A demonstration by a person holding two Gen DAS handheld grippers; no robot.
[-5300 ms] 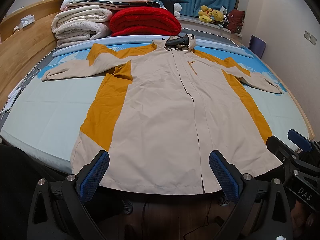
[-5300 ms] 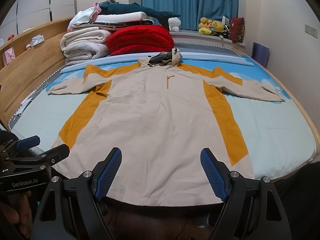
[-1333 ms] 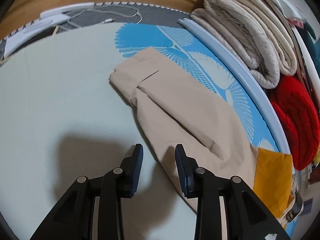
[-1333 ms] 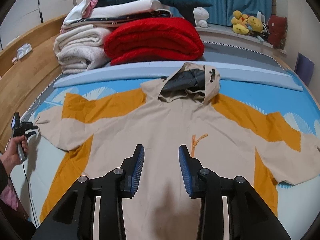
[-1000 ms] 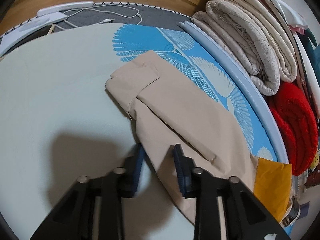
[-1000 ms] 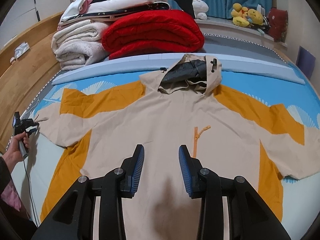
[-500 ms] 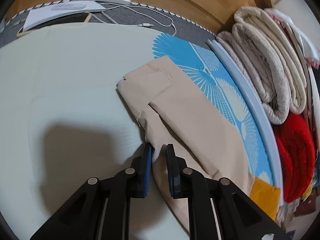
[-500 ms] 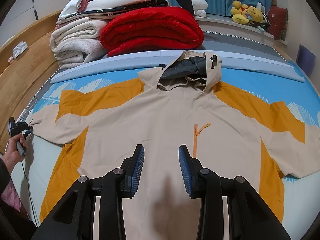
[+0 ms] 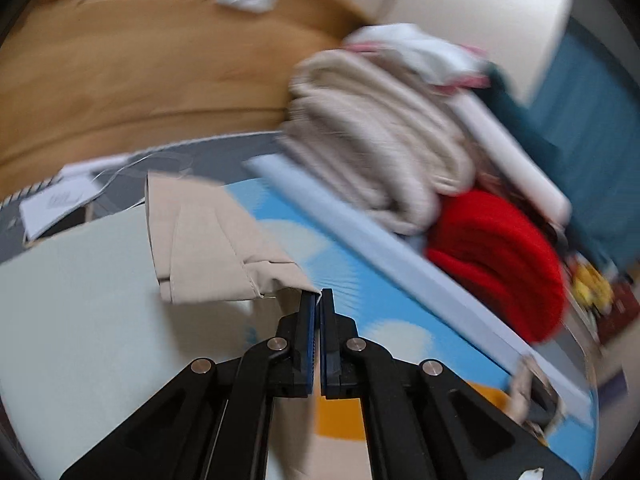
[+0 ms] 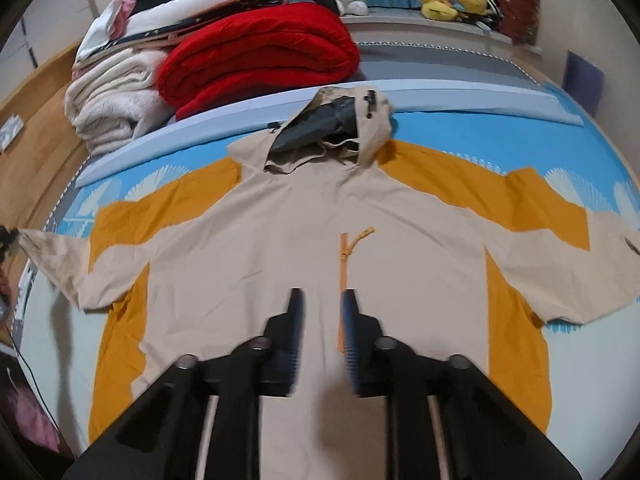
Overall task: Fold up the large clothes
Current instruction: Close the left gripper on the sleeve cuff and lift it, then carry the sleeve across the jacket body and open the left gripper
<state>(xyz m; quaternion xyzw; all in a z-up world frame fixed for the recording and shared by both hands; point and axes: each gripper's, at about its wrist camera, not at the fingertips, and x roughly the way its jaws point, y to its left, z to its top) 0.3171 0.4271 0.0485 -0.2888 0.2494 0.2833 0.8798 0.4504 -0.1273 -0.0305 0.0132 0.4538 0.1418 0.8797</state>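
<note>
Jaws of the left gripper (image 9: 319, 300) were pinched on the jacket's sleeve (image 9: 208, 240), lifted off the bed (image 9: 80, 288). Right gripper (image 10: 323, 310) hovered part-open, holding nothing, over the jacket (image 10: 280, 240) spread flat.

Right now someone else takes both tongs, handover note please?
Left tongs: shut on the jacket's sleeve cuff, lifted off the bed.
Right tongs: open, holding nothing, above the jacket chest beside the orange zipper.
Jacket lies face up, spread flat, hood toward the red blanket; far sleeve out flat.
Done: sleeve gripped. Nothing folded.
Left: probably bring this sleeve across the body, then the other, then fold the body.
</note>
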